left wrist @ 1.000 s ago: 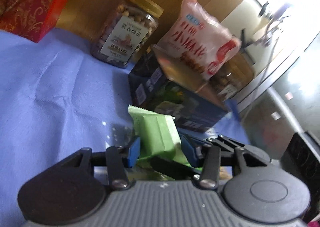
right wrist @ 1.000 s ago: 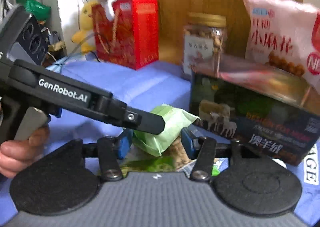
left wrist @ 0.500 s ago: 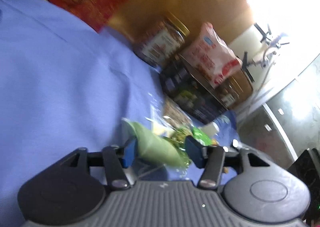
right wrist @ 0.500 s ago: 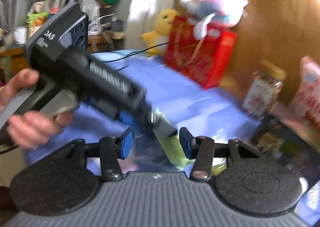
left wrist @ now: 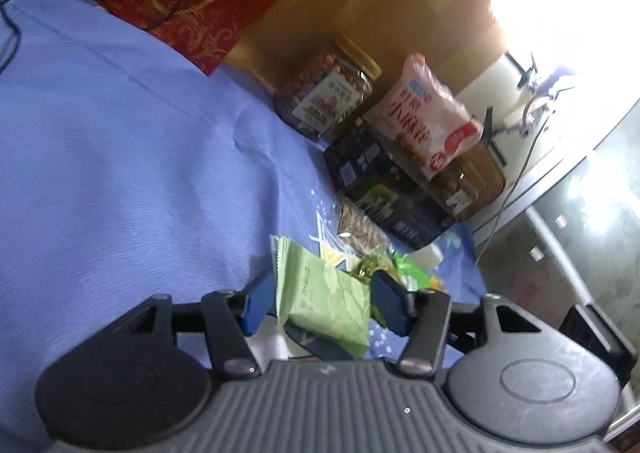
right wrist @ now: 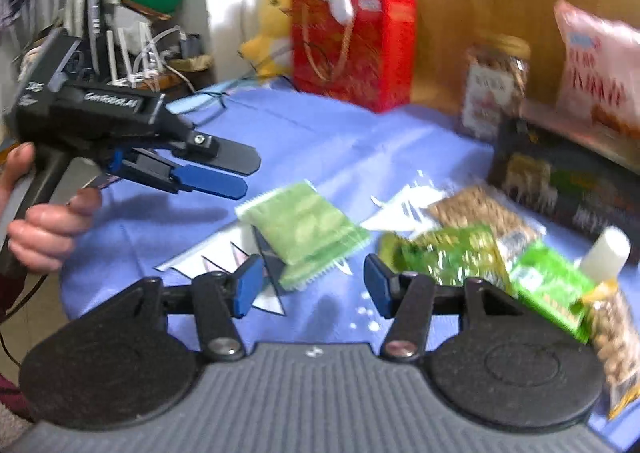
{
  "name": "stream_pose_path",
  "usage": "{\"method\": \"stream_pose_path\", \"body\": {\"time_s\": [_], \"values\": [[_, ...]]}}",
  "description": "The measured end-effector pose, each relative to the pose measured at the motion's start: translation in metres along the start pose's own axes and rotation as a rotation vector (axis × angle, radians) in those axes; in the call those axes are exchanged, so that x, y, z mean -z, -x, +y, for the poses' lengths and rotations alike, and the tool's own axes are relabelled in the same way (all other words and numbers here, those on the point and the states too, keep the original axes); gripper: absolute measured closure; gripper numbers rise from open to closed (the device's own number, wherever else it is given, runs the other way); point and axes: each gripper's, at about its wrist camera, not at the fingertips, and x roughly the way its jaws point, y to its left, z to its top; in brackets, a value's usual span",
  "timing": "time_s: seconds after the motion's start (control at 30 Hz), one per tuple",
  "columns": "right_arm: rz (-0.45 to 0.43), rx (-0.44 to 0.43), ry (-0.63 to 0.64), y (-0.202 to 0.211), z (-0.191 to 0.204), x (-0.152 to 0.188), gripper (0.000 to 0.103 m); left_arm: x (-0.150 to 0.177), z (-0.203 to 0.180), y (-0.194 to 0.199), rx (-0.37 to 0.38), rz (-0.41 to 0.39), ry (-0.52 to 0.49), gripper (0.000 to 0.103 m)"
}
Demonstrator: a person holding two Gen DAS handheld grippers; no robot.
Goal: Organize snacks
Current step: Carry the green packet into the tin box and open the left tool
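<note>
The green packet (right wrist: pixel 301 222) is laid flat on the blue cloth (right wrist: pixel 332 141), just ahead of the spread right tongs (right wrist: pixel 310 285). The left tongs (right wrist: pixel 234 169) are held spread, empty, beside it.

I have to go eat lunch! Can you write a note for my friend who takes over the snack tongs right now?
Left tongs: open, empty, hovering just left of the light green packet.
Right tongs: open, empty, packet just ahead of them.
The packet lies on the blue cloth, not held. Loose small snacks lie in a heap to its right. The jar, pink bag and dark box are at the back.
Done: nothing clearly sorted.
Left: probably grip the green packet, then tidy the heap.
</note>
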Motion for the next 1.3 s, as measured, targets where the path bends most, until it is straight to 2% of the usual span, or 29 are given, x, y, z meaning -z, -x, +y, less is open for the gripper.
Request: {"method": "stream_pose_path", "body": {"time_s": [0.07,0.1,0.13,0.2,0.4,0.53,0.7,0.87,0.93,1.0,1.07,1.17,1.23,1.3], "values": [[0.018,-0.017,-0.021,-0.009,-0.003,0.001,0.046,0.001,-0.001,-0.013,-0.018,0.034,-0.002,0.063],[0.030,-0.027,-0.028,-0.016,-0.003,0.000,0.049,0.003,-0.001,-0.019,-0.022,0.057,-0.001,0.074],[0.036,-0.034,-0.028,-0.020,-0.001,0.001,0.064,0.005,-0.003,-0.023,-0.026,0.070,-0.005,0.081],[0.033,-0.002,-0.008,-0.025,0.003,0.000,0.070,0.007,-0.009,-0.023,-0.033,0.063,-0.020,0.081],[-0.072,0.016,-0.035,-0.002,-0.017,-0.008,0.071,-0.016,-0.042,-0.027,0.026,0.025,-0.098,0.081],[-0.143,0.086,-0.034,0.011,-0.045,-0.021,0.071,-0.045,-0.080,-0.057,0.044,0.020,-0.189,0.081],[-0.212,0.189,-0.072,0.025,-0.100,-0.042,0.071,-0.083,-0.128,-0.113,0.057,0.005,-0.290,0.081],[-0.224,0.269,-0.095,0.018,-0.151,-0.065,0.070,-0.112,-0.155,-0.169,0.014,-0.009,-0.326,0.080],[-0.211,0.291,-0.111,0.007,-0.167,-0.070,0.067,-0.119,-0.157,-0.189,-0.022,-0.011,-0.334,0.077],[-0.209,0.327,-0.127,-0.001,-0.178,-0.071,0.058,-0.123,-0.156,-0.205,-0.087,-0.017,-0.347,0.077],[-0.204,0.348,-0.149,-0.004,-0.185,-0.067,0.057,-0.123,-0.153,-0.206,-0.129,-0.038,-0.348,0.079],[-0.243,0.327,-0.204,0.012,-0.186,-0.058,0.057,-0.117,-0.144,-0.187,-0.087,-0.059,-0.321,0.079],[-0.270,0.296,-0.247,0.028,-0.182,-0.051,0.057,-0.109,-0.139,-0.172,-0.073,-0.063,-0.316,0.079],[-0.280,0.227,-0.278,0.040,-0.175,-0.041,0.057,-0.101,-0.131,-0.159,-0.064,-0.043,-0.309,0.079]]}}
